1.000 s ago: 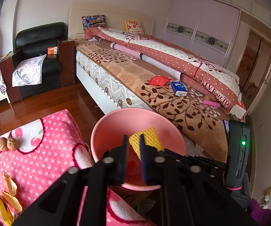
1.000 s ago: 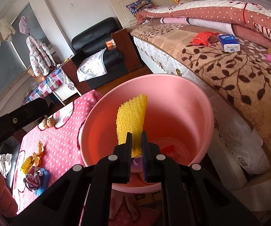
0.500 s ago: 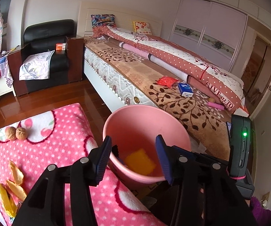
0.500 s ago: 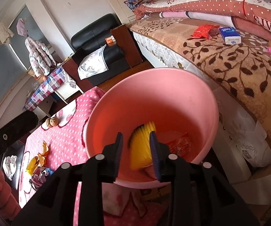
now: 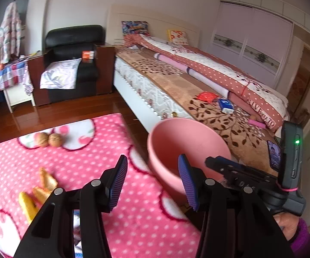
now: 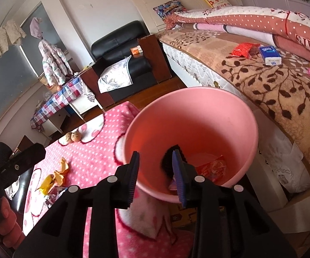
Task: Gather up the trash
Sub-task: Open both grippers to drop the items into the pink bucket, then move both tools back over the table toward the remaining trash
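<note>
Both your grippers are empty right now, left gripper [image 5: 152, 181] spread wide, right gripper [image 6: 156, 173] parted over the pink bin [image 6: 198, 99], which already has a red wrapper [image 6: 213, 168] inside; orange peels [image 5: 39, 188] and walnuts [image 5: 48, 139] still wait on the pink blanket [image 5: 90, 161]

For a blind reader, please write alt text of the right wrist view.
The right gripper, open and empty, hangs over a pink bucket holding a red wrapper. Orange peels and two walnuts lie on the pink dotted blanket beside it.
</note>
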Motion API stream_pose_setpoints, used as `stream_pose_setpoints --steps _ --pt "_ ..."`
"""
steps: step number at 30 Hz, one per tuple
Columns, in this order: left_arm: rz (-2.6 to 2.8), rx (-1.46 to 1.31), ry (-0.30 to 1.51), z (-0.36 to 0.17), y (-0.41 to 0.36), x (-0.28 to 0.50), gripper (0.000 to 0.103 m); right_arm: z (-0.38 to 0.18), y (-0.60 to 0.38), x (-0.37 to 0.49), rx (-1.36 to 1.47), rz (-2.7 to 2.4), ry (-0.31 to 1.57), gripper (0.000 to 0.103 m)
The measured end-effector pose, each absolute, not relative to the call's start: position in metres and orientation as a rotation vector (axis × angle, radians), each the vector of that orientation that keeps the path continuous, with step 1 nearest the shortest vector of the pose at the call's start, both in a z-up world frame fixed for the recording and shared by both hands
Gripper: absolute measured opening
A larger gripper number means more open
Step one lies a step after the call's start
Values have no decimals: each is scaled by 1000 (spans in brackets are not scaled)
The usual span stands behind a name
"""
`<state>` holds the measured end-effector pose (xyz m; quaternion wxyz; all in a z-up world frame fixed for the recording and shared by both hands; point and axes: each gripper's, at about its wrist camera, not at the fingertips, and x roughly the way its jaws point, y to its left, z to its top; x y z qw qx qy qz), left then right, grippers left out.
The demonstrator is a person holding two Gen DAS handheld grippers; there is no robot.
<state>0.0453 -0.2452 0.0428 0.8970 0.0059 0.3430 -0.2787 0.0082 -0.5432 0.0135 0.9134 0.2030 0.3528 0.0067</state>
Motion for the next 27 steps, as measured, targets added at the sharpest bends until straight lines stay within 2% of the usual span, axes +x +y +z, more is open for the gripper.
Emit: stream_pose_setpoints --steps 13,27 --pt "-403 -15 653 58 -155 15 49 47 -487 -4 329 95 674 32" --pt "-239 -14 599 54 -75 -27 49 47 -448 -11 319 215 706 32"
